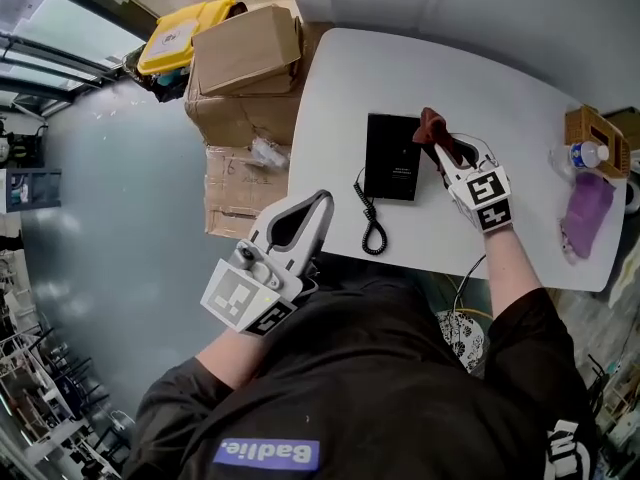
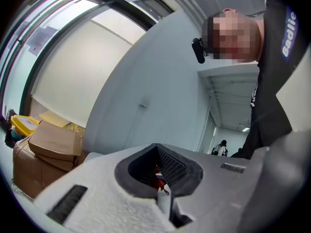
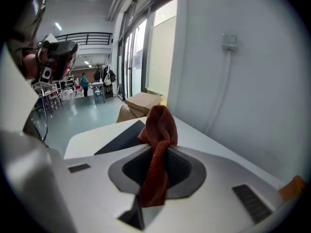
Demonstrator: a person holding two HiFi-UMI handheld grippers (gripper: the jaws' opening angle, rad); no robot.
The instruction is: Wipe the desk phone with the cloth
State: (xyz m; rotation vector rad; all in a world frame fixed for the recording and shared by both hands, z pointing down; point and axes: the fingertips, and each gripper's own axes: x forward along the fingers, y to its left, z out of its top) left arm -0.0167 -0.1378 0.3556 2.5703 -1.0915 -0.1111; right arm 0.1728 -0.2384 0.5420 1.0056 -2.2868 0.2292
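- Between the right gripper's (image 1: 438, 148) jaws: a rust-red cloth (image 1: 432, 125), clamped. The jaws are closed on its middle; a folded loop stands up past the tips and a tail hangs back through the hollow between the pads.
- Just left of that gripper's tips: the black desk phone (image 1: 392, 156), lying flat on the white table (image 1: 520, 98). The cloth is by the phone's far right corner; whether the two touch cannot be told.
- Left of and behind the right gripper, nearer the person: the phone's coiled black cord (image 1: 371, 218), running from the phone's near left corner toward the table's near edge.
- Well to the right of the right gripper, at the table's far right end: a wooden box (image 1: 597, 133), a water bottle (image 1: 585, 155) just beside it, and a purple cloth (image 1: 585, 208) lying nearer the person.
- Left gripper (image 1: 322, 200): held off the table's near left edge, close to the person's body, tips pointing toward the phone. Its jaws are together at the tips with nothing gripped between them, and it sits well apart from the phone and the cloth.
- Beyond the left gripper, past the table's left end: stacked cardboard boxes (image 1: 245, 48) on the floor.
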